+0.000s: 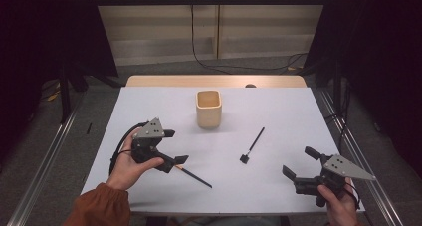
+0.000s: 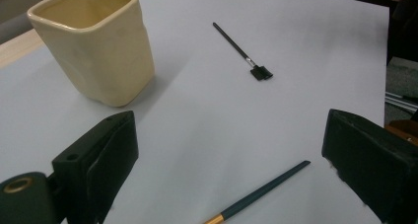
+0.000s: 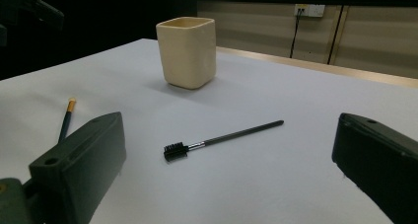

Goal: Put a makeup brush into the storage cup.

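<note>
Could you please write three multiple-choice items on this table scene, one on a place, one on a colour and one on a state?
1. Where does the small black brush lie?
A. inside the cup
B. flat on the table, between the cup and the right gripper
C. held in the left gripper

2. What colour is the cup?
A. cream
B. blue
C. red

3. How do the jaws of the right gripper stand?
A. shut on the brush
B. shut on nothing
C. open, holding nothing

Answers:
1. B, since the high view shows it on the white table, apart from cup and grippers.
2. A, since its walls are pale cream in every view.
3. C, since the right gripper view shows bare table between its spread jaws.
</note>
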### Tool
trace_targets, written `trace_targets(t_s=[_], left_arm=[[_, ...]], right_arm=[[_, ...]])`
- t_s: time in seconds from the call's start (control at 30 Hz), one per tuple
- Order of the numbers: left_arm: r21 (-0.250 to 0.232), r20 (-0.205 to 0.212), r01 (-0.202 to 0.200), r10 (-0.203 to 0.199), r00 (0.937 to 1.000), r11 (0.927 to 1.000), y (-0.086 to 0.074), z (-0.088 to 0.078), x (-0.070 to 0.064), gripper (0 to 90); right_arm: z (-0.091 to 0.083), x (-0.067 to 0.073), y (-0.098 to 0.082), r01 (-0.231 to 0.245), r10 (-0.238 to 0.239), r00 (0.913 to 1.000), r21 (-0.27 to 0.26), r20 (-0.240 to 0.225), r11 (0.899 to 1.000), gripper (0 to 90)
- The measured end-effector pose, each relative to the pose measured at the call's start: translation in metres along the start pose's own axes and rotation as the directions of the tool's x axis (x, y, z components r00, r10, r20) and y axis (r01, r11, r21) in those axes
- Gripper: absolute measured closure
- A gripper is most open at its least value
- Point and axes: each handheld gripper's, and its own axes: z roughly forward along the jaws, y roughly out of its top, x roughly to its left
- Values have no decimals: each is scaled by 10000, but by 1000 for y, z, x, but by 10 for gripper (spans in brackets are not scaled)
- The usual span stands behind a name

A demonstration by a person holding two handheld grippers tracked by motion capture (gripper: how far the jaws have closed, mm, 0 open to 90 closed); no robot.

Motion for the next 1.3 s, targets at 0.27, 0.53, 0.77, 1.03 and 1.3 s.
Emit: trace_targets(t_s=[0.27,0.53,0.77,1.03,1.3], left_arm=[[753,182,-140,126,9998,9971,1,6,5,59],[1664,481,-373,297,9984,9853,0,15,11,69],[2404,819,-773,592,9949,9676,4,21,15,57],[3099,1094,-1203,903,9899,9431,1,29,16,57],[3643,1365,-1529,1098,9845,9186,-2,40,19,55]], right_arm=[[1,0,0,-19,19,10000,19,-8,10000,0],[1,0,0,-39,39,10000,74,-23,10000,0],[2,0,-1,-73,74,9999,143,-93,9999,0],[2,0,-1,-26,28,9999,161,-153,9999,0],[4,1,-1,-104,110,9997,258,-220,9996,0]])
